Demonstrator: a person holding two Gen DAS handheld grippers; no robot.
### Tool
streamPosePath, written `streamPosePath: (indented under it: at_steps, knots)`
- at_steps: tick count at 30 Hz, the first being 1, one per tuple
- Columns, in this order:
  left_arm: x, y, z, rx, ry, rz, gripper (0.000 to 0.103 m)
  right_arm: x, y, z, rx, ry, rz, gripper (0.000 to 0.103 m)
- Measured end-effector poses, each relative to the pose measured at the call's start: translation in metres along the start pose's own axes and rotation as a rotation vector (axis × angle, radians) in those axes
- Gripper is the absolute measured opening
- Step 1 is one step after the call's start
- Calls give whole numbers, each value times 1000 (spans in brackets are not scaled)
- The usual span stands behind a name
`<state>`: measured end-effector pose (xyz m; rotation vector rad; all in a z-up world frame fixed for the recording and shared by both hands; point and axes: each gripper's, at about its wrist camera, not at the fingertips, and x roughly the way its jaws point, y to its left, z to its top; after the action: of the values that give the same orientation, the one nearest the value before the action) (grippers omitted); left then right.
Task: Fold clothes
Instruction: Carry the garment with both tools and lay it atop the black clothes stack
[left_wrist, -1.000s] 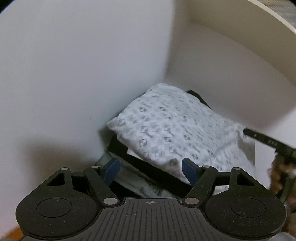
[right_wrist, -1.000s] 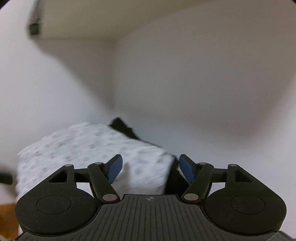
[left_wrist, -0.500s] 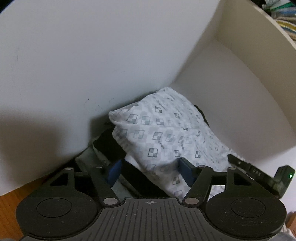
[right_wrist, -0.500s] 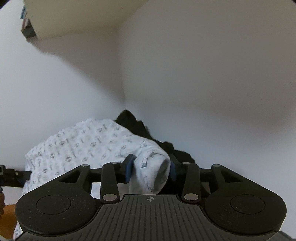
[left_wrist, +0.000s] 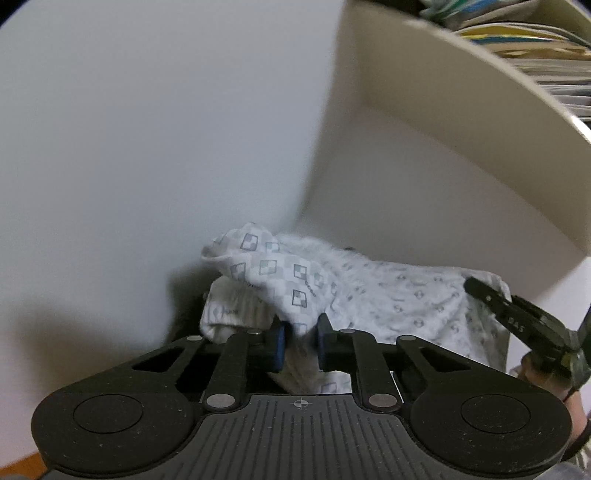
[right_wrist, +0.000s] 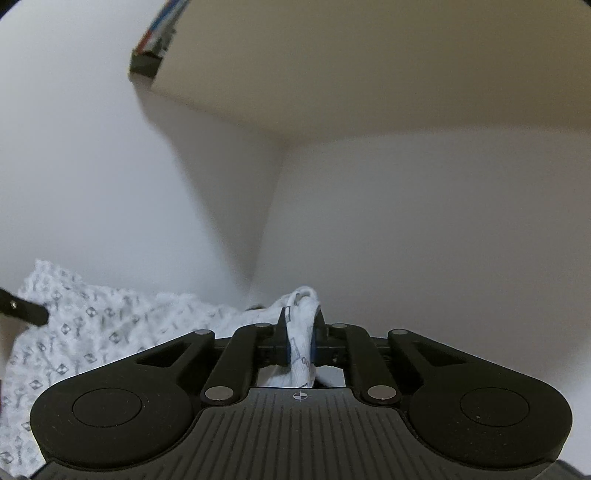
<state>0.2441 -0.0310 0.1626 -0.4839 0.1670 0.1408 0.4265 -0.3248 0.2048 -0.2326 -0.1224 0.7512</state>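
A white garment with a grey square print (left_wrist: 373, 295) lies bunched in the corner of a white cupboard compartment. My left gripper (left_wrist: 300, 343) has a fold of its near left end between the blue pads, and its jaws are closing on the fabric. In the right wrist view the same garment (right_wrist: 110, 325) spreads to the left. My right gripper (right_wrist: 300, 341) pinches a raised fold of the garment's right end, jaws closing tight on it. The right gripper (left_wrist: 517, 325) also shows at the right edge of the left wrist view.
White compartment walls (left_wrist: 147, 147) close in on the left, back and right. A shelf board (left_wrist: 443, 81) runs overhead with stacked papers (left_wrist: 539, 40) on it. A book's edge (right_wrist: 151, 55) pokes out above. A strip of wooden floor (left_wrist: 22, 461) shows at the lower left.
Both grippers went from wide open around the garment to closed on folds of it. The garment's two ends are lifted and bunched, and both cameras tilted upward toward the shelf.
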Motion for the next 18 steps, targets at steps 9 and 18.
streamPosePath:
  at_steps: [9,18]
  knots:
    - [37,-12,-11,-3,116,-1,23,9,-36,-19,26,86,-140,10]
    - [13,-18,-17,104,99,97,50,-1,-65,-34,160,164,-122,54]
